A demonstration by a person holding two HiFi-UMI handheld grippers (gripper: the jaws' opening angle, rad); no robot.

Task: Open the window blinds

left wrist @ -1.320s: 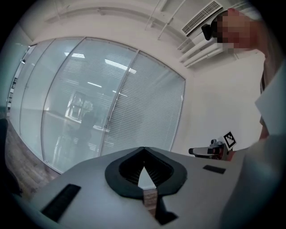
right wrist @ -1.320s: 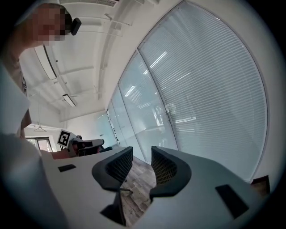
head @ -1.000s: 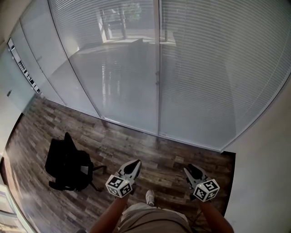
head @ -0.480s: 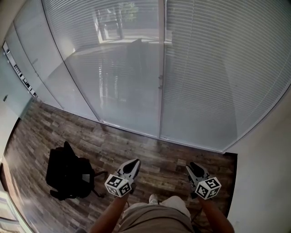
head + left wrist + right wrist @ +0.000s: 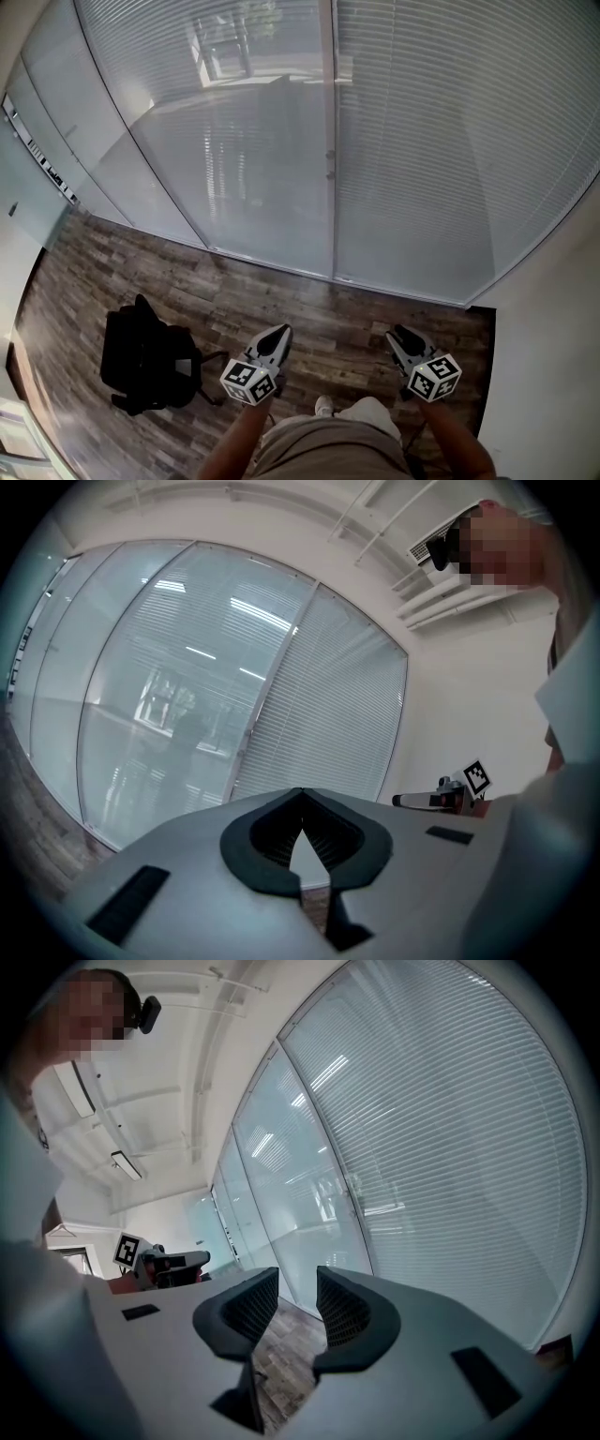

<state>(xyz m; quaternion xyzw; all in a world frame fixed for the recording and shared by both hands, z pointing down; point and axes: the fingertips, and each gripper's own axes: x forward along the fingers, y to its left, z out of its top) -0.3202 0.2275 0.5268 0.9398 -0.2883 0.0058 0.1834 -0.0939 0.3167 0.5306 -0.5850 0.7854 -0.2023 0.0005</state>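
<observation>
White blinds [image 5: 450, 141] hang well ahead of left tongs [image 5: 278, 332] (pressed together) and right tongs [image 5: 399, 332], spread and empty.

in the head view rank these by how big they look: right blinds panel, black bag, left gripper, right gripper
1. right blinds panel, by far the largest
2. black bag
3. left gripper and right gripper: they look alike, so no ranking between them

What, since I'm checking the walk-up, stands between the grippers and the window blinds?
Nothing visible does. Only wood floor lies between the left gripper, the right gripper and the window blinds. The black bag sits on the floor off to the left, outside that path.
</observation>
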